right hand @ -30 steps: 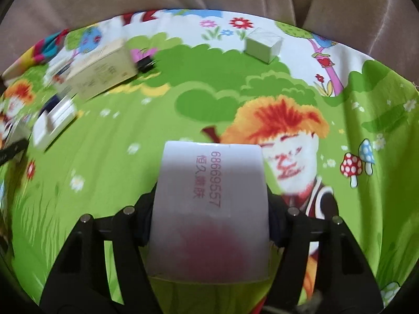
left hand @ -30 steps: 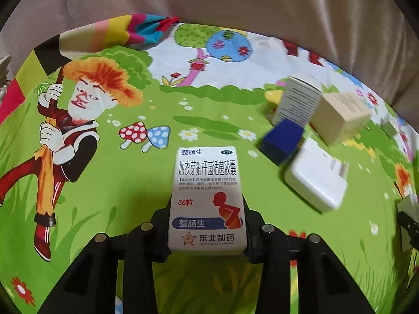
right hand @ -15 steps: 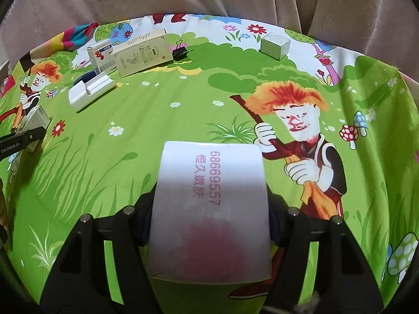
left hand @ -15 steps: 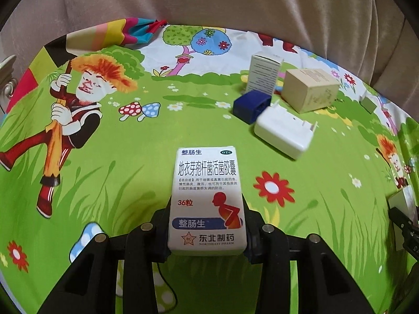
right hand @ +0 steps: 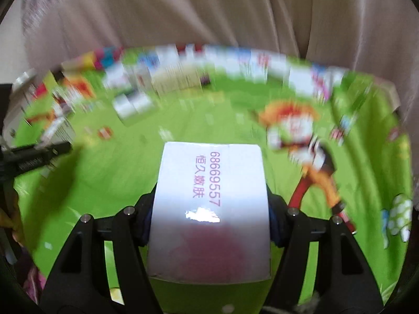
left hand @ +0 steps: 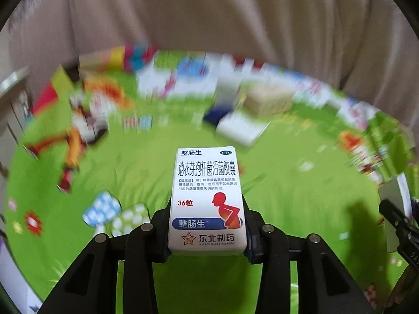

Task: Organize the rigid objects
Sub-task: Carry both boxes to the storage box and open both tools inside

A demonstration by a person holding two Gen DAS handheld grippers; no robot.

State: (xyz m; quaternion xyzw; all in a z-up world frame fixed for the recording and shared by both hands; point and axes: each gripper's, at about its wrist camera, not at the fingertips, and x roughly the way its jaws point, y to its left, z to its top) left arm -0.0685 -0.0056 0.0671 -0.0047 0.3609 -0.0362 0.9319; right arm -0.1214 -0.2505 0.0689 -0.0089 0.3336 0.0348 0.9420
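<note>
My left gripper is shut on a white medicine box with blue lettering and a red figure, held above the green cartoon cloth. My right gripper is shut on a wider white box with pink digits and a pink blotch at its near end. Both views are smeared by motion. Far ahead in the left wrist view lies a blurred cluster: a white adapter, a dark blue box and a tan carton. The right gripper's tip shows at that view's right edge.
A beige curtain hangs behind the table's far edge. In the right wrist view the cluster of boxes sits far left, with the left gripper's black finger at the left edge. Green cloth lies between the grippers and the cluster.
Both grippers have pulled back and risen with their boxes still held. The cluster of boxes has slid farther away and the curtain fills more of each view, now blurred.
</note>
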